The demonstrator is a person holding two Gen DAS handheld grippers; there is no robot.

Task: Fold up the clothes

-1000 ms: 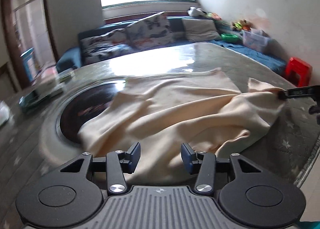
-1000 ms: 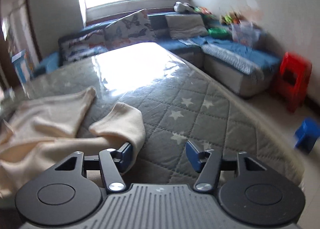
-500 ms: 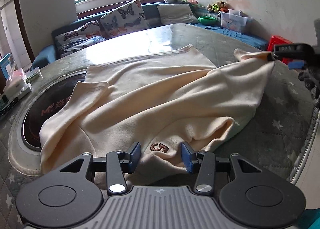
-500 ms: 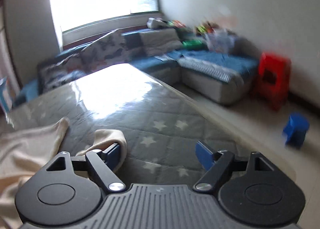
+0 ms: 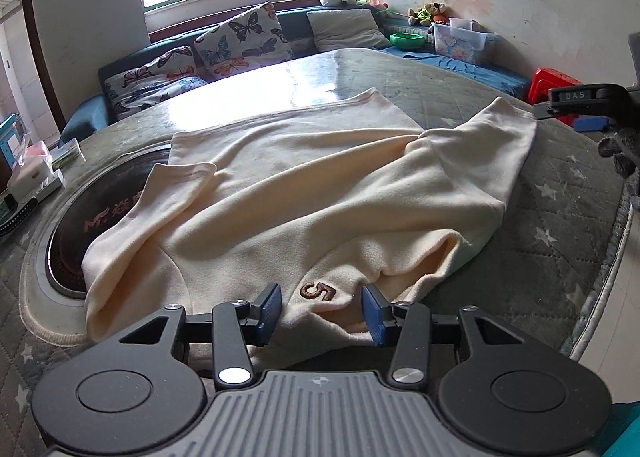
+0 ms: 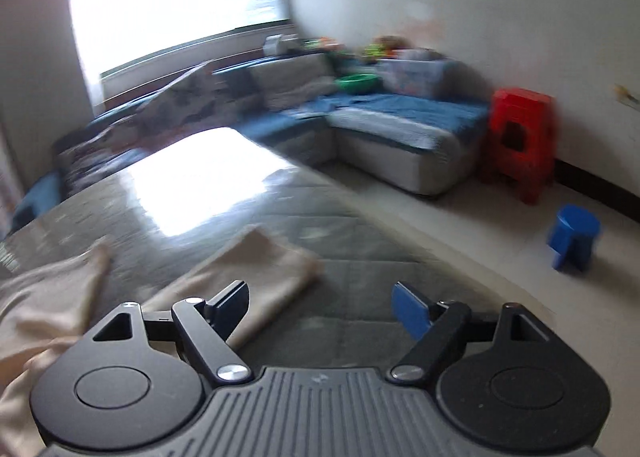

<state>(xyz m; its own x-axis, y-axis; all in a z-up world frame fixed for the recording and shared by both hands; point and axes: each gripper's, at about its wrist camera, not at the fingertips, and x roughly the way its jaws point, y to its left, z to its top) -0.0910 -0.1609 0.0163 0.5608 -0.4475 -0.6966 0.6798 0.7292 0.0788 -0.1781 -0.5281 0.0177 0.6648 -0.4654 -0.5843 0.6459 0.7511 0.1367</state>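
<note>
A cream sweater (image 5: 304,193) lies spread out on a big table with a gray quilted cover (image 5: 552,193). It is soft and fuzzy, like fleece. It looks light and floppy, so it will sag and bunch wherever it is lifted. It will not break, and it should not slip much between the blue pads.

The left gripper (image 5: 320,307) sits at the 6 o'clock edge of the sweater. Its fingers are spread apart with nothing held. The neck part, with a small brown "5" (image 5: 318,292), puffs up right between them. This is a good place to pinch, because the cloth is thick there.

One sleeve (image 5: 496,145) reaches out toward 2 o'clock. The other sleeve (image 5: 180,185) is bent over at 9 o'clock, near a dark round plate (image 5: 76,233) set in the table.

The right gripper (image 6: 320,307) is near the cuff (image 6: 256,269) of the 2 o'clock sleeve. Its fingers are wide apart and empty. The left finger looks like it is over the cuff, but that view is blurry, so touching is hard to tell. The cuff is a good spot to grab for folding the sleeve in.

A red stool (image 6: 520,141) and a blue stool (image 6: 574,231) stand on the floor at 3 o'clock.
</note>
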